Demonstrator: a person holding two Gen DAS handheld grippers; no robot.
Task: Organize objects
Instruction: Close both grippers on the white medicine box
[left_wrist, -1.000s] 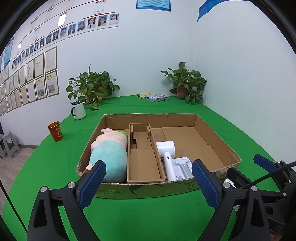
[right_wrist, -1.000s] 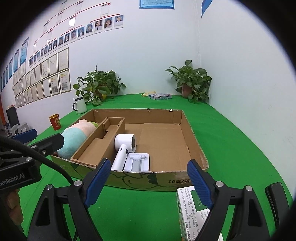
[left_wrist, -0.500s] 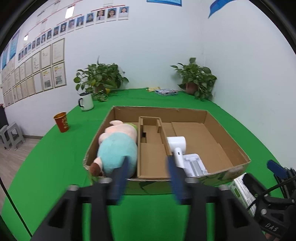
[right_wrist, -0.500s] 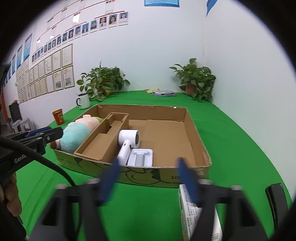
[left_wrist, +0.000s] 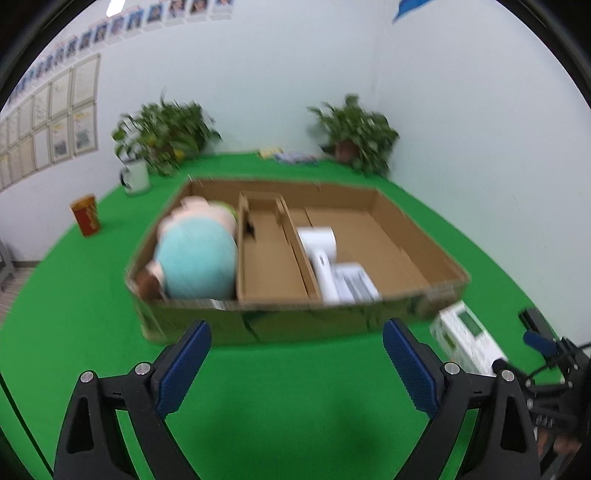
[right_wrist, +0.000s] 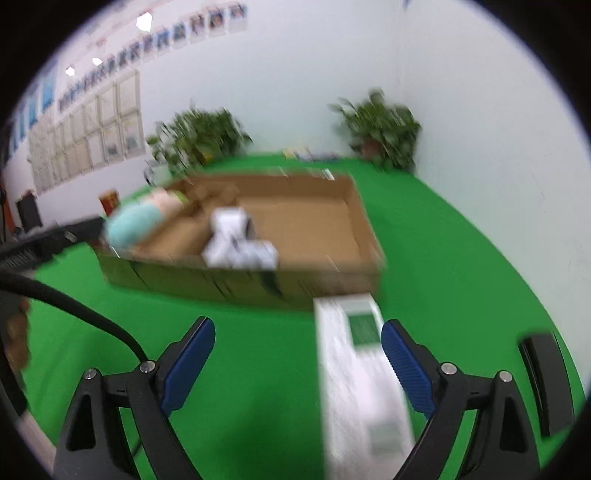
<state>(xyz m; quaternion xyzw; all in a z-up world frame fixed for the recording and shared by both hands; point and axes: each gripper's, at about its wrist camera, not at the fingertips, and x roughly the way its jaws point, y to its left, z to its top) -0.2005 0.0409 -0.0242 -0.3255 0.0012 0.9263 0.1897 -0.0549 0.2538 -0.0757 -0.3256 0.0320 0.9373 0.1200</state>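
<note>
Both views are pretty smeared, so fine detail is a loss. The left gripper (left_wrist: 295, 363) is spread wide with nothing between its blue pads (left_wrist: 186, 363), hanging over bare green tabletop (left_wrist: 280, 413) just short of the cardboard box (left_wrist: 207, 325). The near wall of the box sits right ahead of the fingertips, not touching them.

Inside the box: a plush toy (left_wrist: 197, 254) with a teal body fills the left compartment, a cardboard insert (left_wrist: 269, 258) runs down the middle, and a white hair dryer (left_wrist: 321, 254) lies just right of that insert with a white accessory piece (left_wrist: 354, 284) against it.

The right gripper (right_wrist: 297, 363) is also wide open, holding nothing. A white and green carton (right_wrist: 354, 369) lies flat on the table outside the box, near its front right corner. In the right wrist view it runs up between the fingers, hugging the right pad (right_wrist: 408, 373); whether it actually touches is hard to say with the blur. From the left wrist view the same carton (left_wrist: 465, 336) sits off to the right of the left gripper, well apart from it
</note>
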